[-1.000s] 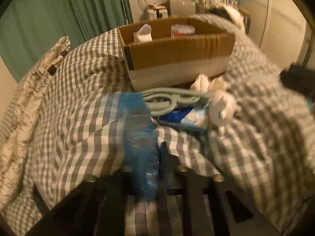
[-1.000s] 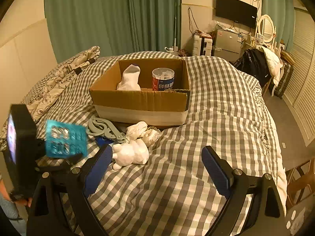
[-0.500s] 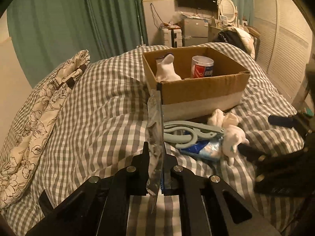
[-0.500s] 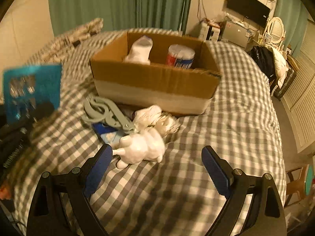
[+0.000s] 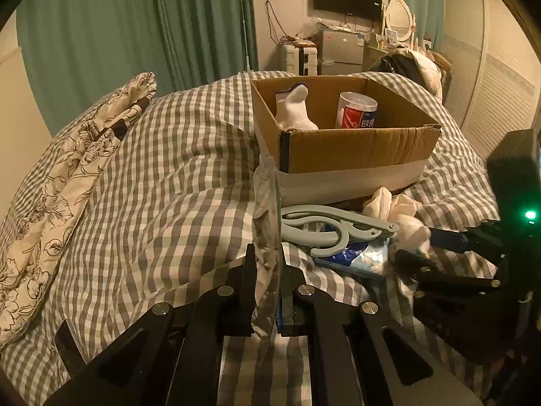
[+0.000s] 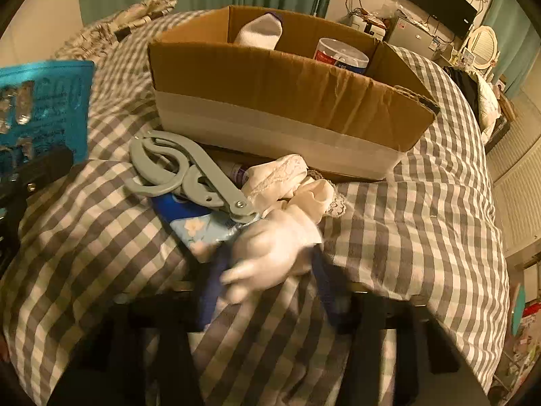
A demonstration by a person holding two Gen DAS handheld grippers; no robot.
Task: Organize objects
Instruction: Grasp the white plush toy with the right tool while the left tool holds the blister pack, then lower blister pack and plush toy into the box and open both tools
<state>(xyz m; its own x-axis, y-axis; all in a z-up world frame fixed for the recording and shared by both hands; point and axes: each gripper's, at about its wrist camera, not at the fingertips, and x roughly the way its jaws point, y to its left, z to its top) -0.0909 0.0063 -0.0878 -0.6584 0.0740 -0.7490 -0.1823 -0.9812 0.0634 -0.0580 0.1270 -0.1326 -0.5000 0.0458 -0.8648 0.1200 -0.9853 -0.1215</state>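
1. Printing shows on the red-and-blue can (image 5: 355, 115) standing in the cardboard box (image 5: 355, 149): white script on the red half, pale characters on the blue, none of it legible.
2. The right wrist view catches small characters under the can's rim, too blurred to read.
3. The teal blister card (image 6: 44, 108) carries faint print lines, unreadable.
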